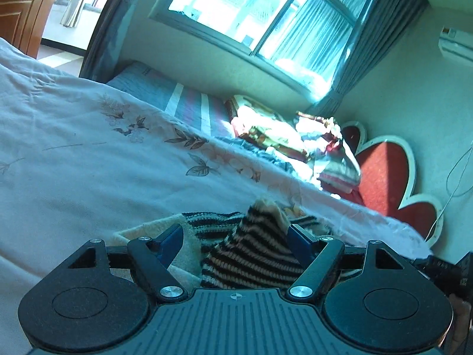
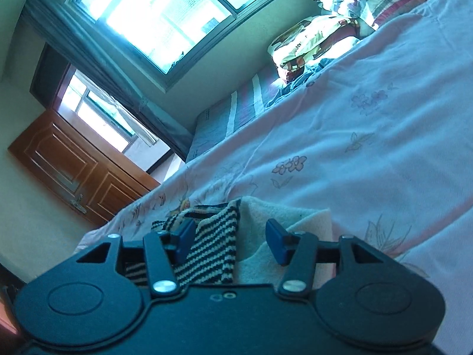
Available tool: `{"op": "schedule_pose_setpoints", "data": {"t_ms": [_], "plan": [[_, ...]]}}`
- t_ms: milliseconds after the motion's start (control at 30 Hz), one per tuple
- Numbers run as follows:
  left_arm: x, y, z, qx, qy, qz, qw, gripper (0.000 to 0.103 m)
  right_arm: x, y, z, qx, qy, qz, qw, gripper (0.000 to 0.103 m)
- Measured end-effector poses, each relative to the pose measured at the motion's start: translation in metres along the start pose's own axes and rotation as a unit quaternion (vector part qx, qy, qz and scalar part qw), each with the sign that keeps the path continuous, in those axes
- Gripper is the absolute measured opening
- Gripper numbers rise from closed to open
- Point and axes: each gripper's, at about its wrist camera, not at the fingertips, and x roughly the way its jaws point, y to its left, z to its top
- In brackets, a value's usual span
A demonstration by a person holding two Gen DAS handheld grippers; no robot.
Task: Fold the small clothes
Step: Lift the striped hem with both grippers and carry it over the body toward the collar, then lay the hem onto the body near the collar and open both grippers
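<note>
Over bedsheet [image 1: 88, 153], left gripper [image 1: 236, 236] low.

striped garment [image 1: 251, 254]: lower part hidden behind the left gripper [image 1: 236, 239] body at the bottom of the left wrist view.
cream cloth [image 2: 283, 222]: near edge hidden under the right gripper [image 2: 230, 239] housing.
grip: whether either pair of blue pads [image 1: 173, 244] presses fabric cannot be told.
wooden door [image 1: 20, 6]: cut off by the upper left edge.
air conditioner [image 1: 456, 41]: cut by the right edge.
headboard [image 1: 384, 171]: lower part hidden behind the bed.
</note>
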Motion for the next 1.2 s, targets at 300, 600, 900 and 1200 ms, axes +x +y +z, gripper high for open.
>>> {"op": "schedule_pose_setpoints", "data": {"t_ms": [300, 600, 900, 1200], "plan": [[0.035, -0.032, 0.005, 0.134, 0.08, 0.053, 0.9864, 0.056, 0.029, 0.035, 0.001, -0.128, 0.057, -0.026, 0.99, 0.042], [0.035, -0.044, -0.011, 0.18, 0.069, 0.061, 0.9793, 0.006, 0.038, 0.058, -0.015, -0.229, 0.059, -0.065, 0.97, 0.006], [0.032, -0.045, -0.015, 0.185, 0.044, 0.08, 0.9784, 0.006, 0.033, 0.047, -0.007, -0.206, 0.025, -0.085, 0.975, 0.02], [0.033, -0.04, -0.016, 0.165, 0.045, 0.074, 0.9825, 0.006, 0.054, 0.053, -0.009, -0.266, 0.042, -0.119, 0.956, 0.025]]}}
